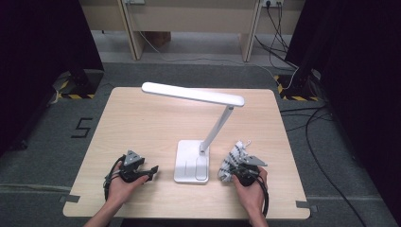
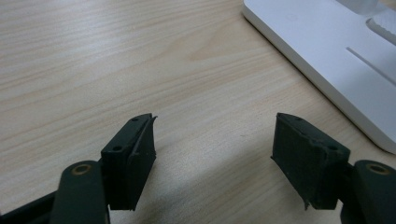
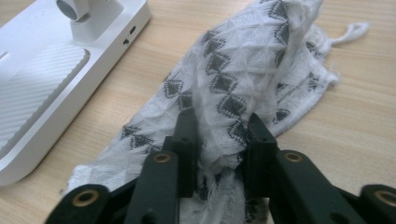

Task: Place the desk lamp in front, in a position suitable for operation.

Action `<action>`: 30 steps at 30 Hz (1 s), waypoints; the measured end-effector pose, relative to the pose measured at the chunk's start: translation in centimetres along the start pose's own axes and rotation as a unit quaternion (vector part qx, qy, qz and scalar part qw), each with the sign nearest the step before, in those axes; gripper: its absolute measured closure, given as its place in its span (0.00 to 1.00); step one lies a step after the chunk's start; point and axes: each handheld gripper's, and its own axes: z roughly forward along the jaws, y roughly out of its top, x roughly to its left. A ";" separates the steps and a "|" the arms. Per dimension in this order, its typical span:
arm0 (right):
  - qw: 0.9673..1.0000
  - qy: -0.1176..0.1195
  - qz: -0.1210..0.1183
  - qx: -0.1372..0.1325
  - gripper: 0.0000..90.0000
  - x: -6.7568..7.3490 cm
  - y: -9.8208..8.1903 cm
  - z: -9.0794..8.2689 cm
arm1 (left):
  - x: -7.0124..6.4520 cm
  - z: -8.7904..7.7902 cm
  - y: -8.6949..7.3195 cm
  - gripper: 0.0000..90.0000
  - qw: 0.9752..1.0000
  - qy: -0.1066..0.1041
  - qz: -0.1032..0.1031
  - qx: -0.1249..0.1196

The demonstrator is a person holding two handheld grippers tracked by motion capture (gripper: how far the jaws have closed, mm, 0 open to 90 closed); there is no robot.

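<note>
One legible mark is found: a large dark numeral "5" (image 1: pixel 82 127), painted or taped on the grey floor (image 1: pixel 42 156) to the left of the table (image 1: pixel 142 118). Yellow-and-black hazard striping (image 1: pixel 71 96) marks the floor at the stand bases; it carries no wording. No brand or label is readable on the lamp (image 1: pixel 191 161).

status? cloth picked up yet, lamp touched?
Done: right gripper has pinched a fold of the cloth beside the lamp. In hand: the grip only; most of the cloth lies on the table. Left: lifting it, likely wiping the lamp. Left gripper is open, empty.
</note>
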 end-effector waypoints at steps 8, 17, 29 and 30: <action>1.000 0.002 -0.004 0.004 0.86 0.0 0.2 -0.1 | -0.3 -0.1 0.1 0.33 1.000 -0.005 0.002 -0.001; 1.000 0.015 -0.013 -0.010 0.87 1.0 1.0 -1.1 | -0.6 -0.2 0.2 0.32 1.000 -0.011 0.001 -0.008; 0.997 0.062 -0.044 -0.022 0.87 4.9 2.5 -2.0 | -1.2 -0.4 0.7 0.32 1.000 -0.022 0.003 -0.014; 0.996 0.067 -0.047 -0.022 0.87 5.3 2.7 -2.0 | -1.2 -0.5 0.7 0.32 1.000 -0.022 0.002 -0.014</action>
